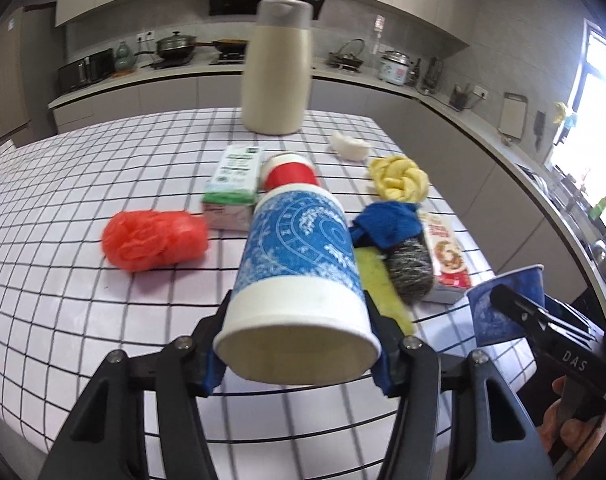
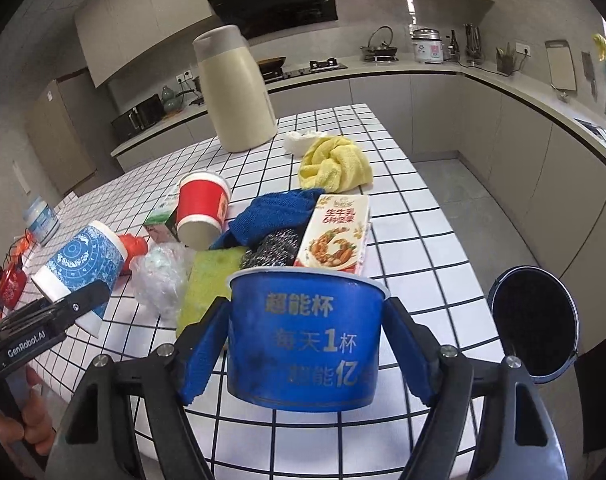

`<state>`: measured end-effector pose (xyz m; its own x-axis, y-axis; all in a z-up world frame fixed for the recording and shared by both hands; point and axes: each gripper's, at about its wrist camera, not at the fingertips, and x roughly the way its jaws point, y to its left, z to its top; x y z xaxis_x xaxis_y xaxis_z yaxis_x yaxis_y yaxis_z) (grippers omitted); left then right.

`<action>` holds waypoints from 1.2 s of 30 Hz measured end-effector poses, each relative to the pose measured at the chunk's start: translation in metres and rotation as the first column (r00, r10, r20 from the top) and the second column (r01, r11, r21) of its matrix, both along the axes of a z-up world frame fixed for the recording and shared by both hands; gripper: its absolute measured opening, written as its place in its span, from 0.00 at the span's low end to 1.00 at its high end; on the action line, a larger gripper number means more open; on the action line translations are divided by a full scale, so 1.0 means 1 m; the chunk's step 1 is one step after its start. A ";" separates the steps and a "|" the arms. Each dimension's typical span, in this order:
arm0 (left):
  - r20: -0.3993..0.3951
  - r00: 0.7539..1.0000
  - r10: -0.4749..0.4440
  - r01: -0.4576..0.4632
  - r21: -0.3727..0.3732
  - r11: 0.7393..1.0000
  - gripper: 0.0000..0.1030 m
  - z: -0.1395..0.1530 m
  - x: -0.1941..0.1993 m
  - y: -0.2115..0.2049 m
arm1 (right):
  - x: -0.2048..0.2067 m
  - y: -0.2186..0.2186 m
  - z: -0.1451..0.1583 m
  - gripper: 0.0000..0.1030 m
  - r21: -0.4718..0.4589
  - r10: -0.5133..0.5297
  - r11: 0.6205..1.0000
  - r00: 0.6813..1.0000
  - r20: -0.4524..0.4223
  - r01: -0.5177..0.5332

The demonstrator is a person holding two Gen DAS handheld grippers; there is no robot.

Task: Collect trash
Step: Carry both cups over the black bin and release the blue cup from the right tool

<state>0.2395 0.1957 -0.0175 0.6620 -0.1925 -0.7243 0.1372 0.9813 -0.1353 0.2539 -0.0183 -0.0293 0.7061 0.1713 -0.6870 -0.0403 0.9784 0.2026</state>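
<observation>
Blue plastic tub [image 2: 305, 334] with gold lettering sits upright between the blue pads of the right tongs [image 2: 305, 344], clamped on both flanks and lifted clear of the bench [image 2: 423, 240], a white surface ruled in a black grid. Its open mouth faces up and away from the camera. To its right, just off the bench edge, stands a round dark bin [image 2: 533, 326] with its lid open; this offset, bin to the right of the held tub and a little lower, is judged to be the relation the coming move turns on, and the right hand is the nearer one.

The left tongs [image 1: 299, 344] are closed to a middling width on a blue-and-white patterned paper cup [image 1: 299, 280], held lying on its side, base toward the camera and long axis pointing away over the bench. From this view the right tongs [image 1: 515, 308] appear at lower right with the tub beside them; the bin is not in view here.

Left on the bench: a red paper cup [image 2: 201, 210] on its side, a crumpled red plastic bag [image 1: 155, 240], a clear plastic bag [image 2: 161, 276], a printed milk carton [image 2: 335, 234], a steel scourer [image 2: 271, 248], a green sponge [image 2: 209, 280], blue cloth [image 2: 275, 212], yellow cloth [image 2: 335, 166], and a tall cream jug [image 2: 239, 96] at the far end.
</observation>
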 end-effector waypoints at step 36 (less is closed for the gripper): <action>-0.287 0.923 -0.255 0.263 -0.011 0.965 0.60 -0.148 0.053 -0.405 | 0.035 -0.412 -0.141 0.77 0.047 -0.174 0.981 0.961 -0.214 0.188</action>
